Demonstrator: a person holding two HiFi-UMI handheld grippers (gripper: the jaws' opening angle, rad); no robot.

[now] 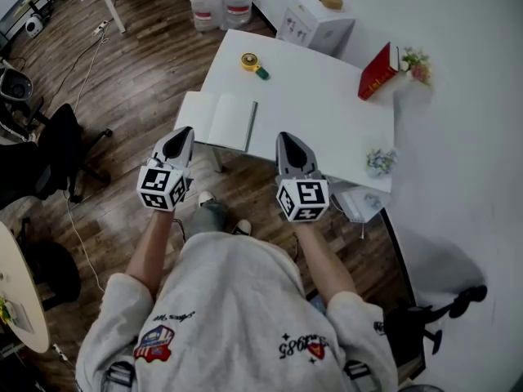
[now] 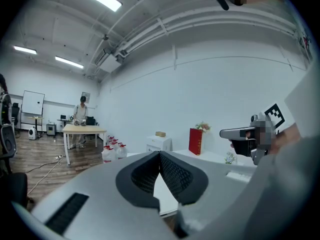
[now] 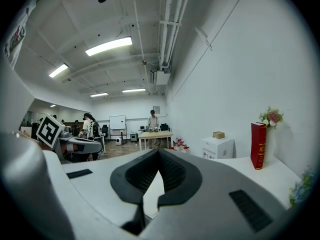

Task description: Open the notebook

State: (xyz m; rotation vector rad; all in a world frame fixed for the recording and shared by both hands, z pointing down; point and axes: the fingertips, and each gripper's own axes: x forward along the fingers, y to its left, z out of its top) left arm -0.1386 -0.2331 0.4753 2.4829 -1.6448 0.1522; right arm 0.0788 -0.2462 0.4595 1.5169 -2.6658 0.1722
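Note:
A white notebook [image 1: 218, 120] lies flat at the near left corner of the white table [image 1: 327, 113], partly over its edge. A fold line runs down its middle and a dark edge shows on its right side. My left gripper [image 1: 183, 133] hovers just short of the notebook's near edge, its jaws shut on nothing [image 2: 160, 154]. To the right, my right gripper [image 1: 288, 138] hangs over the table's near edge, apart from the notebook and also shut and empty [image 3: 159, 152]. Both point about level towards the far wall.
On the table are a yellow tape measure [image 1: 250, 62], a red book [image 1: 377, 72] standing by flowers [image 1: 417, 64], and a small blue posy [image 1: 380, 160]. Beyond it stand a white box [image 1: 315, 19] and water bottles [image 1: 221, 2]. An office chair [image 1: 49, 149] stands at left.

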